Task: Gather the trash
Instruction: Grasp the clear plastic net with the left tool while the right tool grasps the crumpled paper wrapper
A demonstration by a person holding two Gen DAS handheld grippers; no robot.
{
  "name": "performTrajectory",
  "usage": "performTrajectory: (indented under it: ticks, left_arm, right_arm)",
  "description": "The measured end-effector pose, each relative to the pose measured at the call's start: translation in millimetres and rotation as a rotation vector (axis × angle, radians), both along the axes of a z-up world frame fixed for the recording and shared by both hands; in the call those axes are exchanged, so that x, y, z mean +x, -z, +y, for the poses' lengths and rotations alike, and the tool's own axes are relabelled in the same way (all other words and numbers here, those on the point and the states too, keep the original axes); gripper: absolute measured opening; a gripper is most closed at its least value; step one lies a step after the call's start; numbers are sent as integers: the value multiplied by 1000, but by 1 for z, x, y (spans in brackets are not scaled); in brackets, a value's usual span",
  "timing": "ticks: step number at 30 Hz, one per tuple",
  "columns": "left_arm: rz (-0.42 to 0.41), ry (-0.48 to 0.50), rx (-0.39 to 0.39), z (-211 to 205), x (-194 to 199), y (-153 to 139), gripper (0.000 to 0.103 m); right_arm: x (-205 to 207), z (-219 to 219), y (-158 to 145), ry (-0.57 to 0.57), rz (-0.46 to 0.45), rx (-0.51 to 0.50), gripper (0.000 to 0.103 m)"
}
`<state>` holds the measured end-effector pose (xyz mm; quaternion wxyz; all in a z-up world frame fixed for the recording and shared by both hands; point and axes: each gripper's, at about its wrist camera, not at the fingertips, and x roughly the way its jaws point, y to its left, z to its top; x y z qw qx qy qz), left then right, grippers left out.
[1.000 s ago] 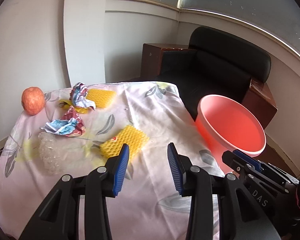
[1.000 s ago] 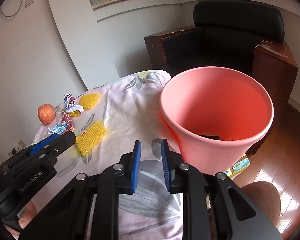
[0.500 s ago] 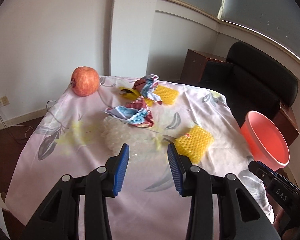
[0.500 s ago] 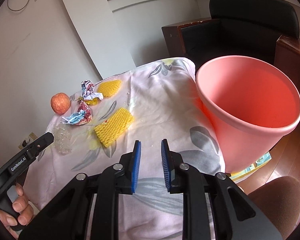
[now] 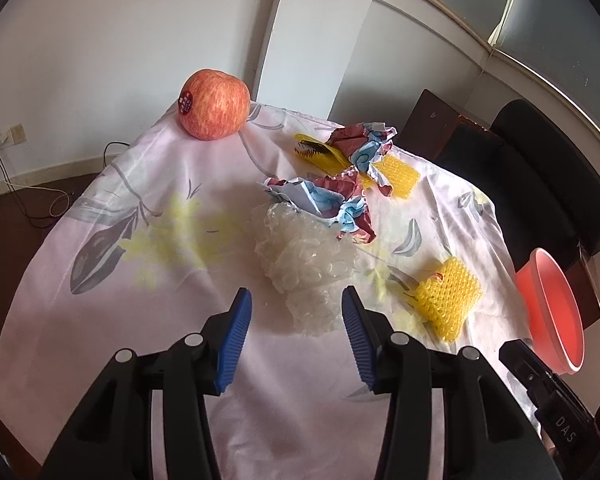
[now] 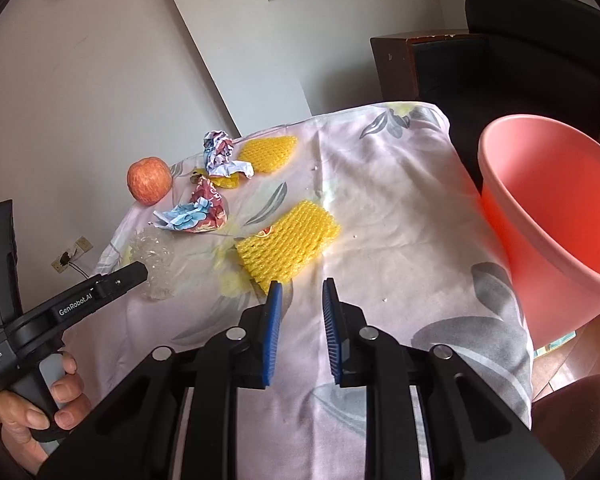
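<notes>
On the cloth-covered table (image 5: 100,320), left to right: an apple (image 5: 214,105), crumpled wrappers (image 5: 324,204), bubble wrap (image 5: 308,264) just ahead of the open, empty left gripper (image 5: 296,328), yellow foam nets (image 6: 286,244) before the part-open, empty right gripper (image 6: 300,312), then the pink bin (image 6: 552,208). All visible trash remains uncollected.

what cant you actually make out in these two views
- Inside of the pink bin: right wrist view crops it at the edge; left wrist view shows it edge-on.
- Apple sticker text: too small in the left wrist view.
- Yellow wrapper: mostly covered by the crumpled wrapper.
- Whether the left gripper touches the bubble wrap: unclear in both views.
</notes>
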<state>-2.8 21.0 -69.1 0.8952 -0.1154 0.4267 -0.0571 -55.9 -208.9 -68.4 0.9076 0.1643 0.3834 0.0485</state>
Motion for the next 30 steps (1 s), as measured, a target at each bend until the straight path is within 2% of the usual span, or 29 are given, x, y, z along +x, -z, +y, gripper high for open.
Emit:
performTrajectory:
  ticks: [6,7,8,10,11,17,20,22,23,30]
  left_arm:
    - [25,11,5,-5,12,8,46]
    - [32,13,1,-4,12,10,42]
    - [35,17,-1,-2,12,12,29]
    - [35,22,1,0,11,12,27]
    - [30,19,5,3,10,11,20]
    - [16,8,16,22,4,5,19]
    - [15,-4,12,34,2,3,19]
    - [20,-2,11,39,2,4,19]
    - [22,-1,6,41,2,3,19]
    - [37,4,-2,53,6,2,17]
  right_arm:
    - [16,10,-1,-37,6,7,21]
    - [19,13,-1,-45,5,6,21]
    - [22,16,-2,-56,4,5,21]
    - [29,23,-3,-81,2,5,21]
    - [33,27,-4,-95,1,8,21]
    - [57,62,-6,-238,-1,19,21]
    - [68,88,-7,-332,-7,-32,21]
    - [76,106,-7,-397,-6,-55,34]
    - [79,114,-8,-423,-8,-68,36]
    - [104,157,-4,-559,-46,-207,38]
